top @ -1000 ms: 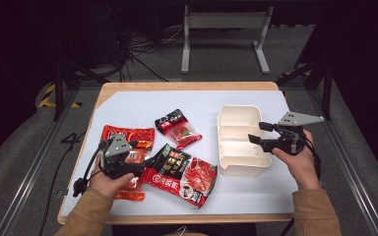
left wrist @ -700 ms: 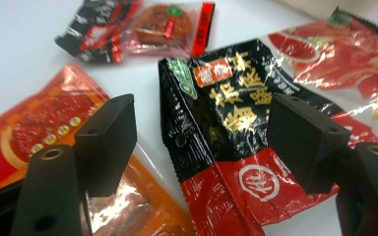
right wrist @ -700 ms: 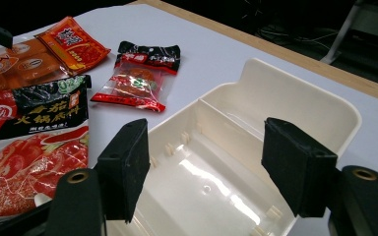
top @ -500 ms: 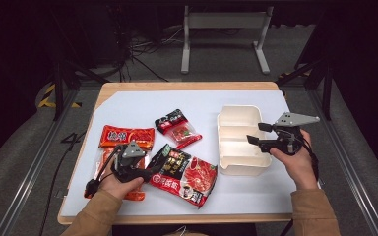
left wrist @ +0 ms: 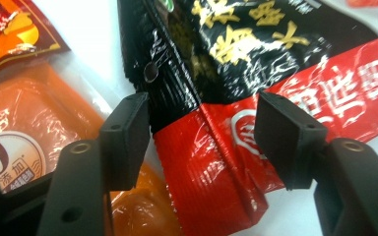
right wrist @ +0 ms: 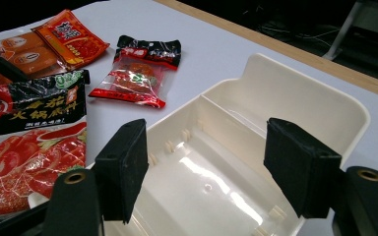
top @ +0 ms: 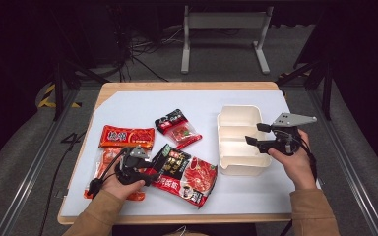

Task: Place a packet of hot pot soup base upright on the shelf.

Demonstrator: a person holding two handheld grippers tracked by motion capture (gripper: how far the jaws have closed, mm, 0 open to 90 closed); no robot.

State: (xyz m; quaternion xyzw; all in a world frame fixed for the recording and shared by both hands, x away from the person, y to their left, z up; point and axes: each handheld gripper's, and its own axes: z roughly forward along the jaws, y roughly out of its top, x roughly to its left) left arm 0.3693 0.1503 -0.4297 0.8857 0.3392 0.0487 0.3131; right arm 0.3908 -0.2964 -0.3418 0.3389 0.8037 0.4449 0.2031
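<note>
- Your left gripper [left wrist: 204,142] has just been closing; its jaws straddle the corner of the black-and-red packet [left wrist: 236,98] without pinching yet.
- Closing this near the edge risks slip.
- The orange pouch [left wrist: 24,132] beside that packet may snag.
- Your right gripper [right wrist: 206,162] hangs open over the white tray [right wrist: 325,105], right of the packet.

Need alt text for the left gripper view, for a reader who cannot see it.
The left claw straddles the corner of a black-and-red sauce packet, its two black jaws on either side of the crimped edge and just closing in, pads not yet pressing. An orange packet lies beside and partly under it on the white table.
</note>
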